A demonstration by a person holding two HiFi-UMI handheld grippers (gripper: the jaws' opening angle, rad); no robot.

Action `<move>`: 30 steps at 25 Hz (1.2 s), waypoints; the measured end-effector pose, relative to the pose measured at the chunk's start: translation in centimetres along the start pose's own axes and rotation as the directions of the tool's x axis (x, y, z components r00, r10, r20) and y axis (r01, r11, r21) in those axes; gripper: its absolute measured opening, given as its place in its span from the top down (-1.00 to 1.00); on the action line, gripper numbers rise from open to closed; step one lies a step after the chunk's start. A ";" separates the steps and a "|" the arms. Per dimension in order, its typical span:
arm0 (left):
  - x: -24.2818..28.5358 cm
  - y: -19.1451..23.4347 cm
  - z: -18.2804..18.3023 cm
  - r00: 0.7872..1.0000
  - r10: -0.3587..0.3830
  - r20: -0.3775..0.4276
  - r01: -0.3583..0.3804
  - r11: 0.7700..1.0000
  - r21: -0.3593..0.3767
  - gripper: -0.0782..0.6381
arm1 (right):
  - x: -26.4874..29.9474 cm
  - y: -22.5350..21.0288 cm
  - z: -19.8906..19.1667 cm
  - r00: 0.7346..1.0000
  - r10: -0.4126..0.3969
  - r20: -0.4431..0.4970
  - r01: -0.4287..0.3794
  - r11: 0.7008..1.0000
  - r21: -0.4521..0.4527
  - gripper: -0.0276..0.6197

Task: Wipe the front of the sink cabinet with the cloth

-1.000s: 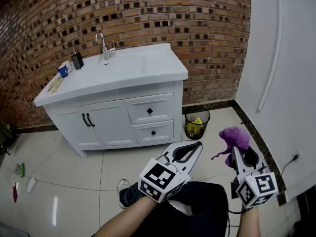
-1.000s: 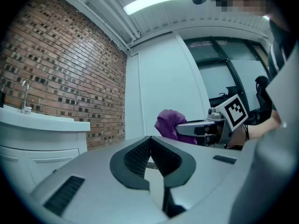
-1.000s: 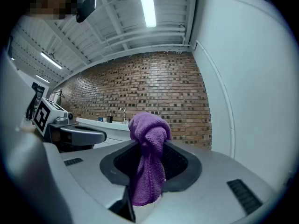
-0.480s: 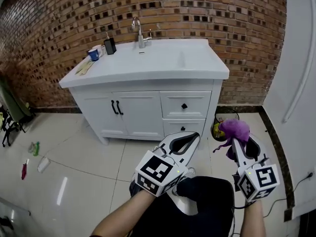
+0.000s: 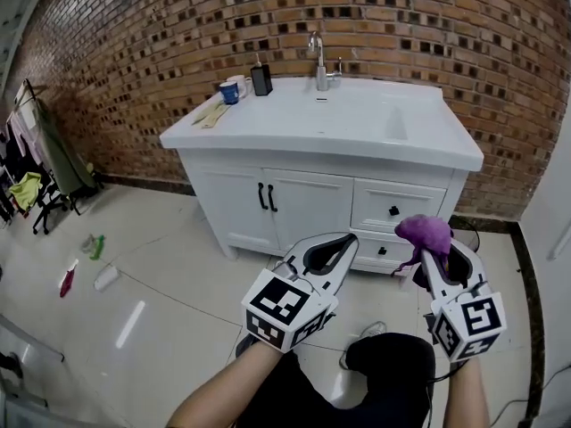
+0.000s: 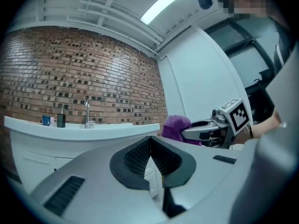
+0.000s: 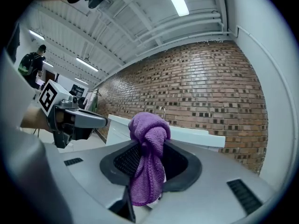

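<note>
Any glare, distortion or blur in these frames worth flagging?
Head view: barrel distortion bows the brick wall, and a light streak glares on the floor; it is otherwise sharp. Left gripper view: strong fisheye with dark corners, and the ceiling light is blown out. Right gripper view: same fisheye vignette; the cloth between the jaws is in focus.

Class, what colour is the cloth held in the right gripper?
The cloth is purple, seen best in the right gripper view.
</note>
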State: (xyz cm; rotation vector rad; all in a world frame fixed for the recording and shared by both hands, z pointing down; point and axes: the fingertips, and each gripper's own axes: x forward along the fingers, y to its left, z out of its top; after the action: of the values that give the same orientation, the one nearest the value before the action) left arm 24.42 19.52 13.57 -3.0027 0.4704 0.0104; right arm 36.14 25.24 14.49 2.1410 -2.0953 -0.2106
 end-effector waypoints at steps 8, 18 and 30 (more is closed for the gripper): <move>-0.7 6.0 -2.3 0.996 0.081 -0.032 -0.080 0.997 0.012 0.77 | 8.7 2.9 -1.0 0.995 0.103 -0.001 -0.103 0.989 -0.104 0.55; 1.6 14.4 -10.5 0.989 0.095 -0.118 -0.099 0.994 -0.034 0.77 | 21.9 4.1 -8.8 0.978 0.117 -0.175 -0.146 0.976 -0.163 0.55; 2.3 20.7 -15.9 0.975 0.154 -0.161 -0.175 0.977 -0.125 0.77 | 31.1 3.2 -12.6 0.977 0.030 -0.212 -0.108 0.925 -0.364 0.55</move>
State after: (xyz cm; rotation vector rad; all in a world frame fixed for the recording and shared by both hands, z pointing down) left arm 20.15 -2.41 27.31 -3.1032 0.7651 -0.1795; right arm 36.14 -5.92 27.38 1.7821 -1.8376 -0.3378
